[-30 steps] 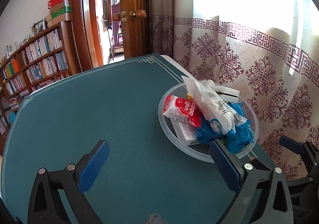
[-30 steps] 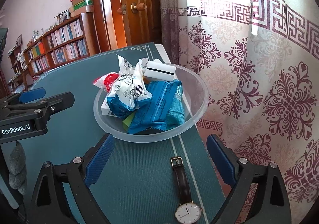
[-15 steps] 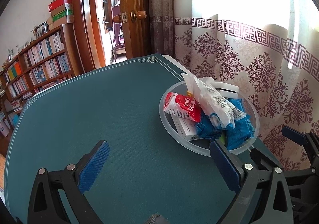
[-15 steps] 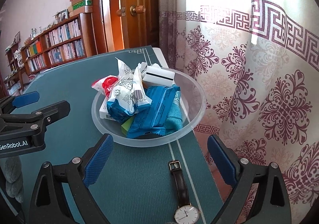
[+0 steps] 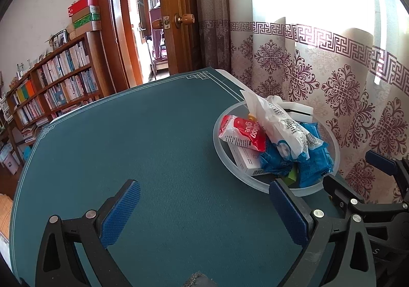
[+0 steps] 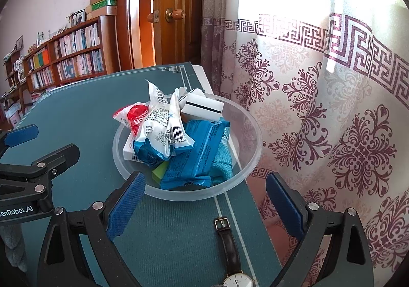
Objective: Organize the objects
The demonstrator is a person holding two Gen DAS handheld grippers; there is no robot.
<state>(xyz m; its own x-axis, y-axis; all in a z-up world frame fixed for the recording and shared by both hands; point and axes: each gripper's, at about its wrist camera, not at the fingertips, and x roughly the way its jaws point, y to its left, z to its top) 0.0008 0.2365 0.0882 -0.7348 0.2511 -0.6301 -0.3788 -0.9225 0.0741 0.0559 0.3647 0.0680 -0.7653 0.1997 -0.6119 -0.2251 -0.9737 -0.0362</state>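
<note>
A clear plastic bowl (image 6: 251,131) (image 5: 217,141) near the table's right edge holds a red glue packet (image 5: 242,131) (image 6: 134,117), a white and blue bag (image 6: 158,133) (image 5: 283,126), blue wrappers (image 6: 196,149), a white box (image 6: 202,106) and a teal cloth (image 6: 222,159). A wristwatch with a brown strap (image 6: 231,248) lies on the mat in front of the bowl, between my right gripper's fingers. My right gripper (image 6: 205,206) is open and empty above it. My left gripper (image 5: 204,210) is open and empty, left of the bowl.
The table carries a teal mat (image 5: 127,146). A patterned curtain (image 6: 319,108) hangs close along the right edge. An open wooden door (image 5: 176,18) and bookshelves (image 5: 56,82) stand beyond the far side. The left gripper shows in the right wrist view (image 6: 38,167).
Both grippers have drawn back slightly from the bowl, so it sits a little farther away in both views. Both grippers stay open. The bowl and the watch have not moved.
</note>
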